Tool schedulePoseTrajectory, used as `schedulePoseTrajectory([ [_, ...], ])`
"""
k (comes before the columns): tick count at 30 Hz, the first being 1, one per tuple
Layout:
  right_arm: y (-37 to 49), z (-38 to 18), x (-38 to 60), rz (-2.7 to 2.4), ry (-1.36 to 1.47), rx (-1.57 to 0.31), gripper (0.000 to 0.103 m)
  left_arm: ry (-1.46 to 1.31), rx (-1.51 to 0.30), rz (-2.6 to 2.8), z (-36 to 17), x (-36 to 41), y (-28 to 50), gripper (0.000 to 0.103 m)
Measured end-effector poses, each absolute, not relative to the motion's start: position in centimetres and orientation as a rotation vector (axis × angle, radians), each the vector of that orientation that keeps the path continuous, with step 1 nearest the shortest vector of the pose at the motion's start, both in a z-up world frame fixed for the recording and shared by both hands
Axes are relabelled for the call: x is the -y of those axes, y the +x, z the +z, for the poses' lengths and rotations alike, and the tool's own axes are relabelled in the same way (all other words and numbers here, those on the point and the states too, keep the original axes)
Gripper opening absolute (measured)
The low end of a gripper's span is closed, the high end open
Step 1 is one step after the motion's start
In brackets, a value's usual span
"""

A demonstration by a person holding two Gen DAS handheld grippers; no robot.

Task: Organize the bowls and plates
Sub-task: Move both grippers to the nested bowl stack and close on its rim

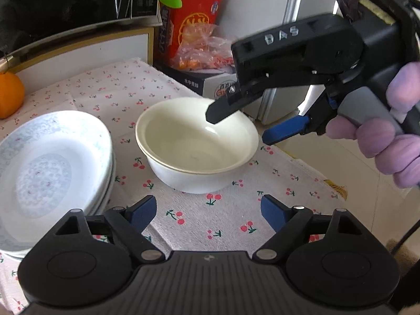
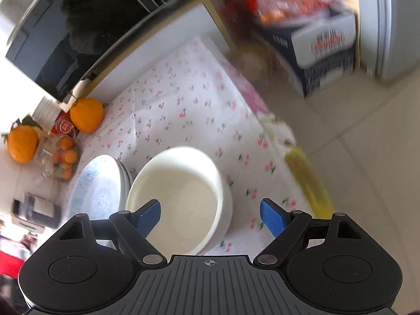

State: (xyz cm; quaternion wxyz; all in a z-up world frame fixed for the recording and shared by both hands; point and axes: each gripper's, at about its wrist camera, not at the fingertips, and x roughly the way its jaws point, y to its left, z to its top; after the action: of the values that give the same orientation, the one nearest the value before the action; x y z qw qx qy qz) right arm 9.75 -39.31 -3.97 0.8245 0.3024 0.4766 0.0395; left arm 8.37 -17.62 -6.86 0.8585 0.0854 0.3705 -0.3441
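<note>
Two nested cream bowls (image 1: 197,144) stand on the cherry-print cloth of the bench (image 1: 225,210), just beside a stack of plates (image 1: 52,168) on their left. The left gripper (image 1: 208,210) is spread wide, holding nothing, near the bowls. The right gripper (image 2: 210,216) hangs over the bowls' rim, fingers (image 1: 283,132) wide apart and empty.
</note>
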Motion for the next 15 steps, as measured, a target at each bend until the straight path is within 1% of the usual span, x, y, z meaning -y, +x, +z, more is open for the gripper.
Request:
schedulePoseTrajectory([
  [7, 10.1, -5.0, 39.5, 0.036, 0.676, -1.054, 0.085, 0.209, -0.786, -0.71, -7.6, 18.4, 8.9, 0.081],
  [15, 10.5, -5.3, 39.6, 0.014, 0.701, -1.048, 0.084, 0.223, -0.765, -0.705, -8.1, 19.0, 9.1, 0.078],
])
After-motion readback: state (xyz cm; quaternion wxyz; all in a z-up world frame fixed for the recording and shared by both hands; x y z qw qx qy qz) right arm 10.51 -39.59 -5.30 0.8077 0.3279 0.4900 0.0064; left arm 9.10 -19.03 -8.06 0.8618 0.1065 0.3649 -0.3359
